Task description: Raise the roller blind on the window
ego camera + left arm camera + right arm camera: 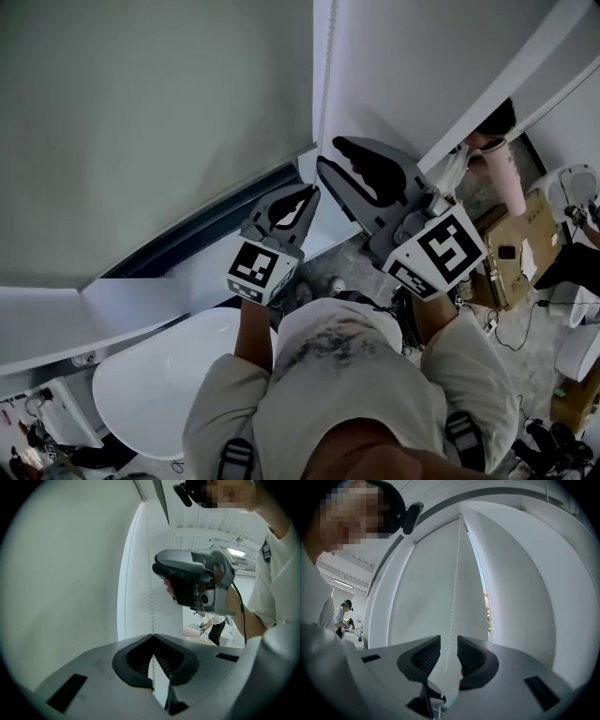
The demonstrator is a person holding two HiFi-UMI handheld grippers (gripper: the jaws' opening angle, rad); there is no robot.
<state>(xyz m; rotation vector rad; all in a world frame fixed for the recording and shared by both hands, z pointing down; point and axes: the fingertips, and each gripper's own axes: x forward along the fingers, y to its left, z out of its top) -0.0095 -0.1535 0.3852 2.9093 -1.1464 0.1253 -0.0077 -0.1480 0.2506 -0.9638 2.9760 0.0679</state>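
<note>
The grey-green roller blind (141,122) covers the window at the left. Its white bead chain (324,75) hangs beside it against the white frame. In the left gripper view the bead chain (151,597) runs down into my left gripper (152,637), whose tips are closed on it. My left gripper (312,192) sits low, near the sill. My right gripper (330,153) is just above it and to its right. In the right gripper view the bead chain (453,597) passes through the gap of my right gripper (448,641), which stands open, pads apart from the beads.
Below the blind runs a white sill (169,291), with a white basin (159,384) under it. At the right are a cardboard box (520,248), a pink cup (506,173) and cables on the floor. A person (215,625) works far behind.
</note>
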